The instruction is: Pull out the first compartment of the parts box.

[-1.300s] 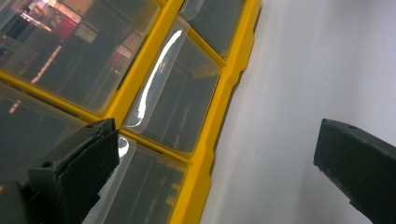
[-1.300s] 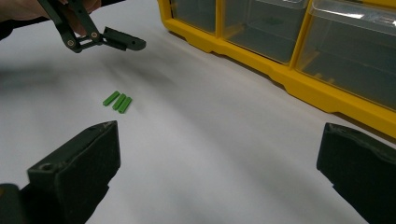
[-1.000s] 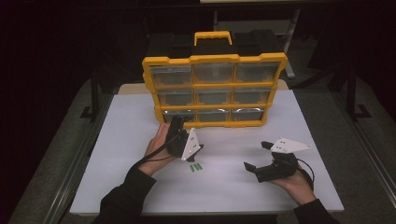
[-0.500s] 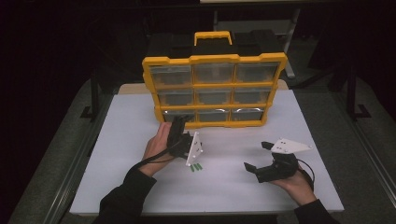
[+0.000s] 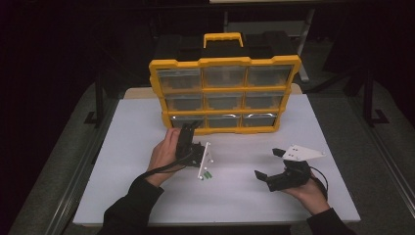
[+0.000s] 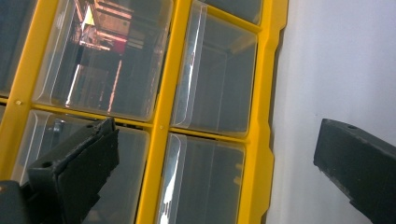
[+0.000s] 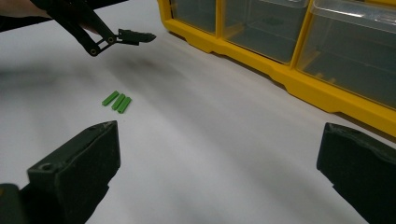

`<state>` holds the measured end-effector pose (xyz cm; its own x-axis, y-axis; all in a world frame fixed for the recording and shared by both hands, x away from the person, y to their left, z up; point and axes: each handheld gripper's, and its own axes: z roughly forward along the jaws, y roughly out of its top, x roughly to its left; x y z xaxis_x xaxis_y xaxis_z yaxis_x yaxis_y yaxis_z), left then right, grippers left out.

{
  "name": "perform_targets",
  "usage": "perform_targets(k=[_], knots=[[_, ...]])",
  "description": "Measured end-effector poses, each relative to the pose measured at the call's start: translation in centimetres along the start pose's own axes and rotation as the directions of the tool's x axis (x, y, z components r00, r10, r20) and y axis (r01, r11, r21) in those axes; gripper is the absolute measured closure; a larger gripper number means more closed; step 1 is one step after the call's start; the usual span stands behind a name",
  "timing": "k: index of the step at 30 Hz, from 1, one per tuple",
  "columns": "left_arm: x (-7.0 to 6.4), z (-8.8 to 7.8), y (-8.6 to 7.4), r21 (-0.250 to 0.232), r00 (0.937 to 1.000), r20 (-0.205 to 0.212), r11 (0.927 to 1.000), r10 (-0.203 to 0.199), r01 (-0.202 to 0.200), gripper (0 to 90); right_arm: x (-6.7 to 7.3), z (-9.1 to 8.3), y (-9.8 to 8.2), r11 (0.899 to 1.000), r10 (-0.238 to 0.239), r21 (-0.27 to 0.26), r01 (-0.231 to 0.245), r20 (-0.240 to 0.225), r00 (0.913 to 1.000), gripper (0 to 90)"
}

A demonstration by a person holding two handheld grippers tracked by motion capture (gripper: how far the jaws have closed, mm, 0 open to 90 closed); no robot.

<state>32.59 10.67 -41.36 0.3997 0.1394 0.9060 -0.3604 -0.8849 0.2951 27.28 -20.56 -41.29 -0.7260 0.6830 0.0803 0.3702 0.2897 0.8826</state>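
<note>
A yellow organizer (image 5: 225, 89) with several clear drawers stands upright at the back of the white table (image 5: 137, 127). My left gripper (image 5: 190, 129) is turned on its side with its tips close to the bottom-left drawer (image 5: 184, 120). In the left gripper view its jaws (image 6: 219, 156) stand open, empty, in front of the drawer fronts and yellow frame (image 6: 161, 116). Three small green pegs (image 5: 208, 175) lie side by side on the table just behind that hand. My right gripper (image 5: 268, 163) rests low at the right, open and empty; the right gripper view shows the pegs (image 7: 116, 101) ahead of it.
The organizer's black and yellow handle (image 5: 223, 38) rises at the top. In the right gripper view the left gripper (image 7: 123, 37) hangs over the table at upper left and the organizer's bottom edge (image 7: 299, 79) runs along the right. Dark floor surrounds the table.
My left gripper has moved forward, away from the green pegs and up to the organizer's bottom-left drawer. The right gripper has stayed in place.
</note>
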Motion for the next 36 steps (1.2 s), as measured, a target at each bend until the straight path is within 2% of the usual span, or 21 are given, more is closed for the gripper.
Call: perform_targets(k=[4,9,10,17,19,24,26,27,30,32,34,36], knots=[[-0.2,0.1,0.1,0.017,0.9996,-0.013,0.9995,0.025,-0.025,0.0,0.0,0.1,0.0,1.0,0.002,0.001,-0.002,-0.006,1.0,0.0],[-0.1,0.1,0.0,0.024,0.9998,-0.016,0.9996,0.015,-0.014,0.0,0.0,0.0,0.0,1.0,0.003,-0.002,-0.003,-0.006,1.0,0.0],[0.0,0.0,0.0,0.041,0.9997,-0.016,0.9989,0.021,-0.021,0.0,-0.1,0.1,0.0,1.0,0.004,-0.003,-0.004,-0.005,1.0,0.0],[0.1,0.2,-0.3,0.07,0.9996,-0.024,0.9974,0.018,-0.016,0.0,0.0,0.1,0.0,1.0,0.001,-0.004,-0.001,-0.004,1.0,0.0],[0.2,0.2,-0.3,0.092,0.9992,-0.026,0.9954,0.03,-0.028,0.0,-0.1,0.0,0.0,1.0,0.001,-0.004,-0.001,-0.005,1.0,0.0],[0.2,0.3,-0.6,0.099,0.9988,-0.046,0.995,0.016,-0.011,0.0,-0.1,0.0,0.0,1.0,0.002,-0.005,-0.002,-0.005,1.0,0.0],[0.4,0.2,-0.6,0.117,0.9985,-0.046,0.9928,0.028,-0.023,0.0,0.0,0.1,0.0,1.0,0.001,-0.004,-0.001,-0.005,1.0,0.0],[0.4,0.2,-0.7,0.111,0.9985,-0.053,0.9937,0.015,-0.009,0.0,0.0,0.1,0.0,1.0,0.0,-0.003,0.0,-0.005,1.0,0.0],[0.5,0.3,-0.9,0.118,0.9977,-0.067,0.993,0.012,-0.003,0.0,0.0,0.1,0.0,1.0,-0.001,-0.002,0.001,-0.006,1.0,0.0],[0.5,0.3,-1.0,0.126,0.997,-0.076,0.992,0.012,-0.003,0.0,0.0,0.1,0.0,1.0,-0.002,-0.003,0.002,-0.006,1.0,0.0],[0.7,0.2,-1.1,0.158,0.9964,-0.076,0.9871,0.038,-0.026,0.0,0.0,0.1,0.0,1.0,-0.002,-0.003,0.002,-0.005,1.0,0.0],[0.7,0.2,-1.2,0.164,0.9955,-0.088,0.9863,0.034,-0.02,0.0,0.0,0.1,0.0,1.0,-0.001,-0.003,0.001,-0.005,1.0,0.0]])
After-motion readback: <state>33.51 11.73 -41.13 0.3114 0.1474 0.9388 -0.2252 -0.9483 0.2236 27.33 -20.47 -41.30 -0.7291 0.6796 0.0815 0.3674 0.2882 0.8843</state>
